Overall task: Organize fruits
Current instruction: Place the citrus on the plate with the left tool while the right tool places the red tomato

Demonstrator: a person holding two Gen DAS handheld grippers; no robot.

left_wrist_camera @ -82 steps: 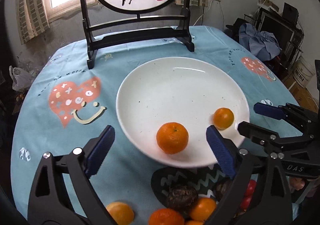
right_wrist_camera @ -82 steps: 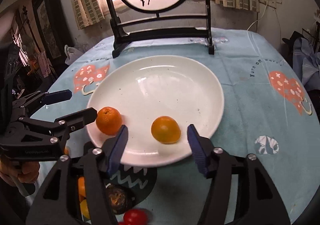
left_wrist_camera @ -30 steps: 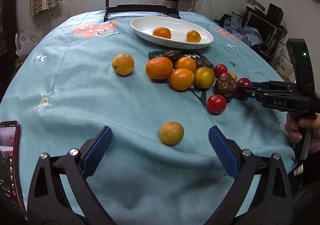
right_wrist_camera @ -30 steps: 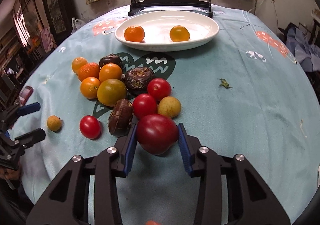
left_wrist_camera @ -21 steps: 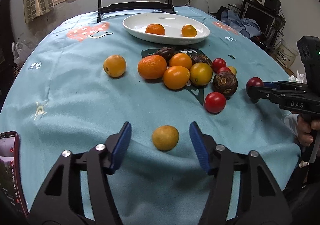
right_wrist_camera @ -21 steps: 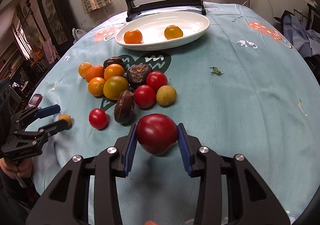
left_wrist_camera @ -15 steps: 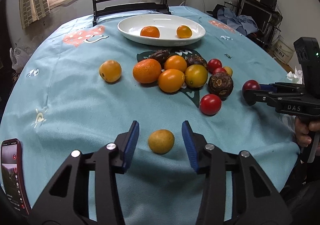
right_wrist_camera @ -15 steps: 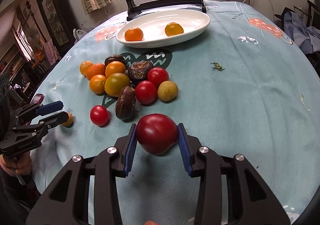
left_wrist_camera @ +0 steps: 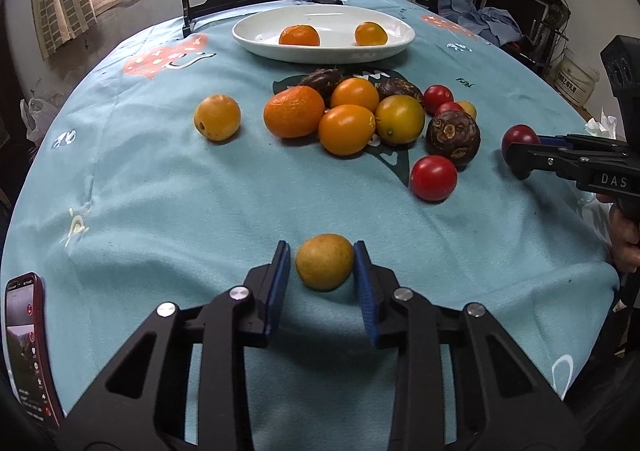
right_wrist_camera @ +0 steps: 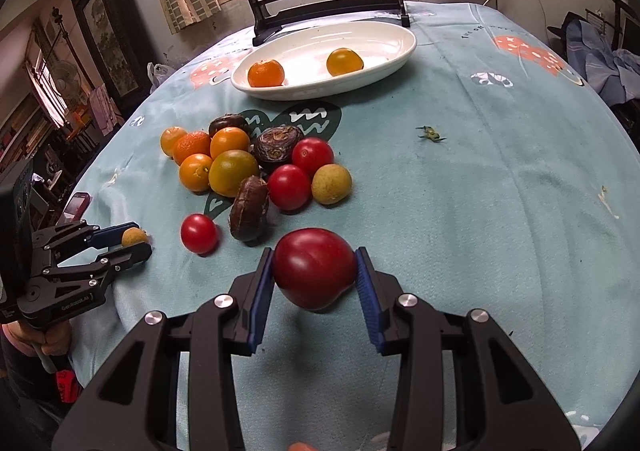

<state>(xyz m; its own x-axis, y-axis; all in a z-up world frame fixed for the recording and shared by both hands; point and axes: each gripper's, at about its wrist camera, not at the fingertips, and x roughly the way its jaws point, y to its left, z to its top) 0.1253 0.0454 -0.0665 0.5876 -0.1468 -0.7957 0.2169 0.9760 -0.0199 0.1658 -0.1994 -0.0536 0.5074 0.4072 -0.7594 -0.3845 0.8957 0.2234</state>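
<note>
A matte, dull-yellow round fruit with a faintly speckled skin sits on the soft teal tablecloth, and the left gripper angles down with its ribbed blue pads closed against the fruit's two sides. The right gripper, also tilted downward, clamps a glossy, smooth dark-red tomato clear above the cloth. Further back lies a cluster of oranges, red tomatoes and wrinkled brown fruit. A glazed white oval plate holds one pebbly orange and one smooth yellow-orange fruit.
</note>
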